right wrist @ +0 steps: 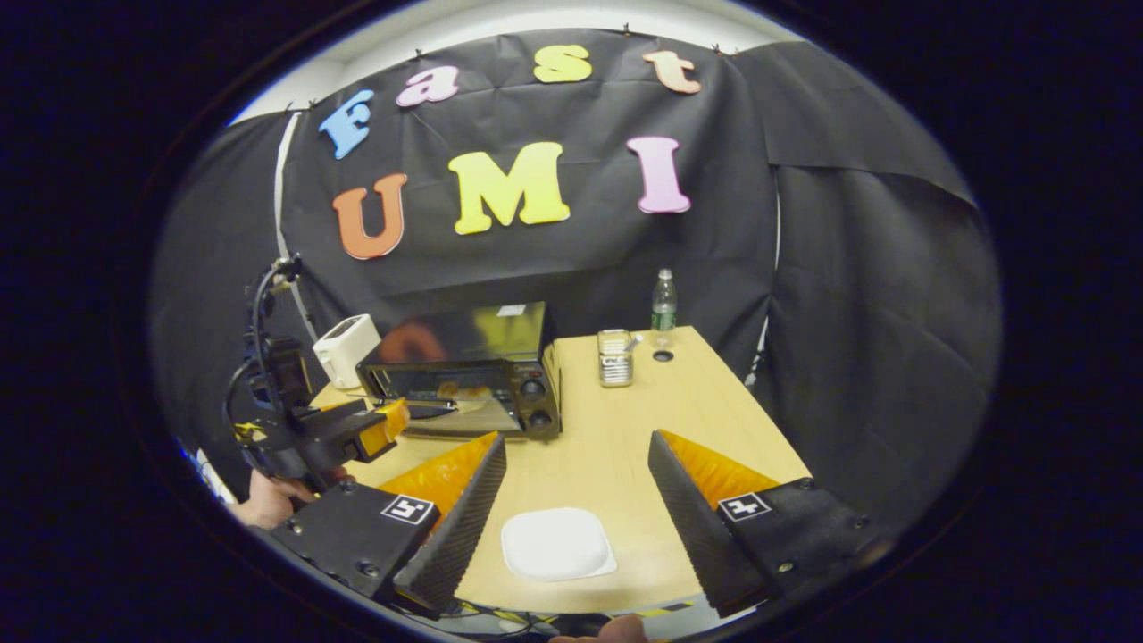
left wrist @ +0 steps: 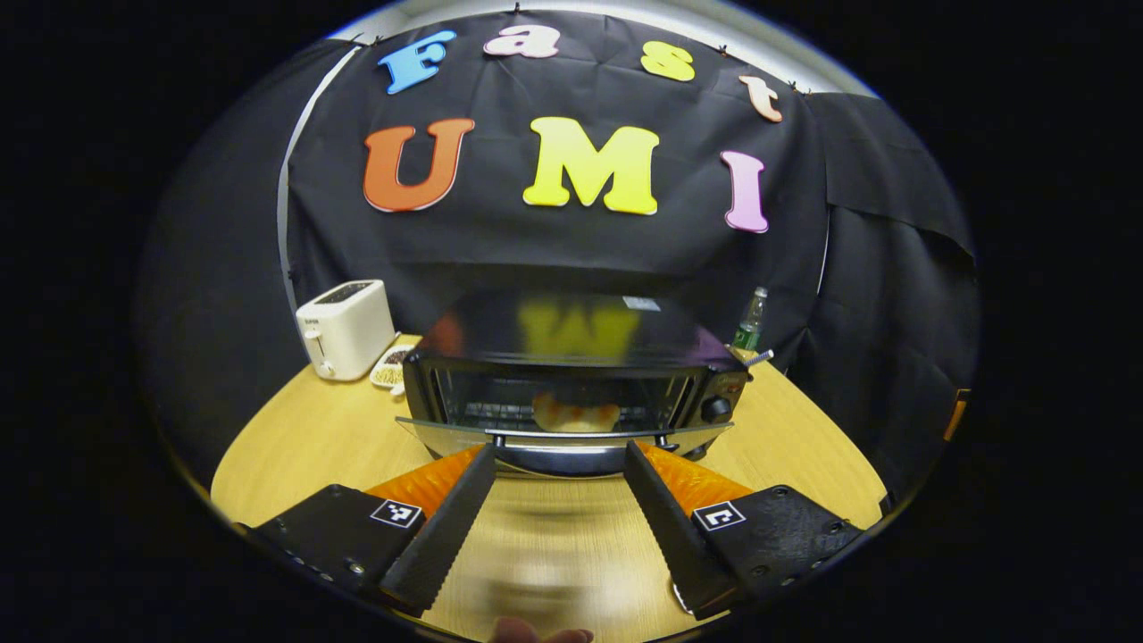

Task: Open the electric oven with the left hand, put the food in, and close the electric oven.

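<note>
No lettering on the oven (left wrist: 571, 375), toaster (left wrist: 346, 328) or bottle (right wrist: 663, 302) is legible.

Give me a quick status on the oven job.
Both grippers open: left gripper at the oven door, right gripper over the white plate. Food inside oven, door partly open. Nothing blocking.

The oven's (left wrist: 571, 393) glossy dark top is mirroring the wall, its glass door (left wrist: 563, 433) is gleaming with a shiny metal rim. The pale wood-grain surface (right wrist: 616, 446) is looking smooth, the white plastic toaster (left wrist: 346, 329) softly shining, the white plate (right wrist: 557, 544) showing matt.
</note>
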Demonstrator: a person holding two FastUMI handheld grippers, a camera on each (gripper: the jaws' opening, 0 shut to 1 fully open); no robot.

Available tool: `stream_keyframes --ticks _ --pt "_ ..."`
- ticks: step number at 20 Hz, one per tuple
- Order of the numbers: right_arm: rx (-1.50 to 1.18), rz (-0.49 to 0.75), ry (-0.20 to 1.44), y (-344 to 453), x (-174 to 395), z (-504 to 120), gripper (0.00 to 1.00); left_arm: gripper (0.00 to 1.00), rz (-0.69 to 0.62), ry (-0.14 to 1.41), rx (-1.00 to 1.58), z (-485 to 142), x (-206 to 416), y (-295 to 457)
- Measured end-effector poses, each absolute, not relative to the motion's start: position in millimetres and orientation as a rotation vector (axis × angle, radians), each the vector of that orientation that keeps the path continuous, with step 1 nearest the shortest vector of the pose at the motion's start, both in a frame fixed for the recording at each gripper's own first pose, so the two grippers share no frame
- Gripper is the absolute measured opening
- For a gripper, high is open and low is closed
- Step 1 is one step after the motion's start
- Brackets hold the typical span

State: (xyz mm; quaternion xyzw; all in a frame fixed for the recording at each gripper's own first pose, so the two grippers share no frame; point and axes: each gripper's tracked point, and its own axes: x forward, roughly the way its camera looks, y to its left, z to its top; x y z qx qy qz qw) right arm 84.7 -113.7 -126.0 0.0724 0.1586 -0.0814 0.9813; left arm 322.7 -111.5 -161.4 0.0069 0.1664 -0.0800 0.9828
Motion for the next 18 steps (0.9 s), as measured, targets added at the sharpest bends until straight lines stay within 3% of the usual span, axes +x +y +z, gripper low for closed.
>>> stream_keyframes --ticks 8,12,18 --pt "0.136 -0.042 0.163 -94 132 -84 0.97 0.94 -0.111 0.127 0.001 -46 288 -94" --pt "0.142 -0.051 0.095 -78 111 -57 0.96 0.94 -0.153 0.081 -0.014 -11 234 -93" --pt "0.100 -0.071 0.018 -37 33 -23 0.96 0.94 -0.144 0.033 -0.017 21 136 -69"
